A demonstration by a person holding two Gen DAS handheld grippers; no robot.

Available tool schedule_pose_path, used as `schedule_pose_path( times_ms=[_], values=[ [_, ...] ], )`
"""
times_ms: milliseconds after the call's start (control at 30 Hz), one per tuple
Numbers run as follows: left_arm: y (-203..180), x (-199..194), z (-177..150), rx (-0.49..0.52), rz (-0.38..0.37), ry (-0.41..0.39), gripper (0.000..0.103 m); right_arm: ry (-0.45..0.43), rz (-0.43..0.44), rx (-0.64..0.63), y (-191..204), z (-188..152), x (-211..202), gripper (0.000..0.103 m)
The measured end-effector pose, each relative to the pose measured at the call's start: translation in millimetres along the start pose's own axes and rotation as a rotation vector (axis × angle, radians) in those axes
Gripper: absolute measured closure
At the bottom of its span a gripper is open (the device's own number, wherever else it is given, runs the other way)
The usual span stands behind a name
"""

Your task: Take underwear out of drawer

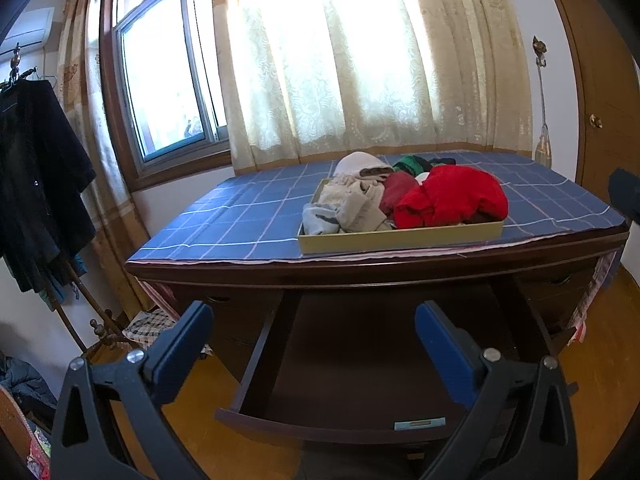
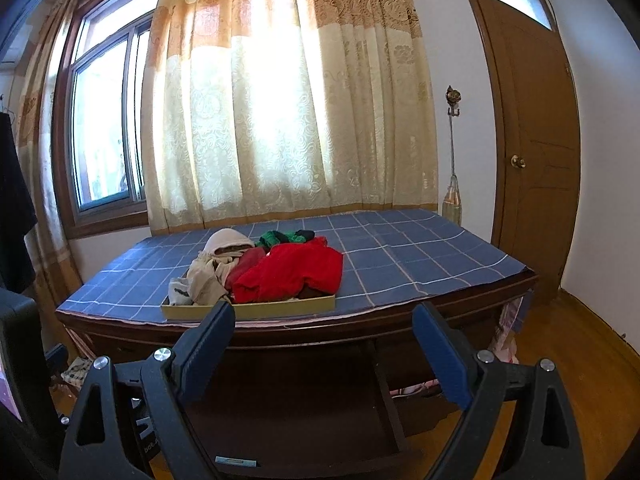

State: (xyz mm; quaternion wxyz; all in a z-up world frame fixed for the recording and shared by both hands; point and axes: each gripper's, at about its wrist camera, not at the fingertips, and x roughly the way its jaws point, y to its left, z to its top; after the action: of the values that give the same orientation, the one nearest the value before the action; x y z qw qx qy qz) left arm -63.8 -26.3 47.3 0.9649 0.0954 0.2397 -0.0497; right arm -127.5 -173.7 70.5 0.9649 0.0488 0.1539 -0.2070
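Underwear [image 1: 404, 200] lies heaped in a shallow box [image 1: 400, 238] near the desk's [image 1: 400, 268] front edge — the drawer [image 1: 340, 424] below stands pulled out. Both tongs — left gripper [image 1: 316, 344], right gripper [image 2: 324, 344] — gape wide, holding nothing.

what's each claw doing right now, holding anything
Left claw: open, holding nothing.
Right claw: open, holding nothing.

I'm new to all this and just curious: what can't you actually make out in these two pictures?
- Open drawer: the inside is dark in both wrist views, and the right gripper covers its front.
- Tray: its floor is buried under the heaped clothes.
- Blue label on the drawer front: too small to read.
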Motion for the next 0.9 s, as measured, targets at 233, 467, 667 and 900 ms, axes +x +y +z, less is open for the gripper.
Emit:
schedule_pose_path(
  times_ms=[233,467,667,900],
  values=[
    [0.7,-2.4,0.2,-0.001,-0.005,-0.008,0.000,-0.010,0.007,-0.012,2.4,1.5,-2.6,0.011],
    [2.1,-3.9,1.5,-0.010,-0.008,-0.018,0.000,-0.004,0.021,-0.016,3.9,1.8,-2.1,0.011],
    [2.2,-4.2,1.9,-0.010,-0.010,-0.021,0.000,-0.025,0.017,-0.027,7.2,2.3,-6.1,0.011],
    [1.6,-6.2,1.5,-0.016,-0.008,-0.029,0.000,-0.022,0.020,-0.026,8.9,1.9,-8.4,0.011]
  ],
)
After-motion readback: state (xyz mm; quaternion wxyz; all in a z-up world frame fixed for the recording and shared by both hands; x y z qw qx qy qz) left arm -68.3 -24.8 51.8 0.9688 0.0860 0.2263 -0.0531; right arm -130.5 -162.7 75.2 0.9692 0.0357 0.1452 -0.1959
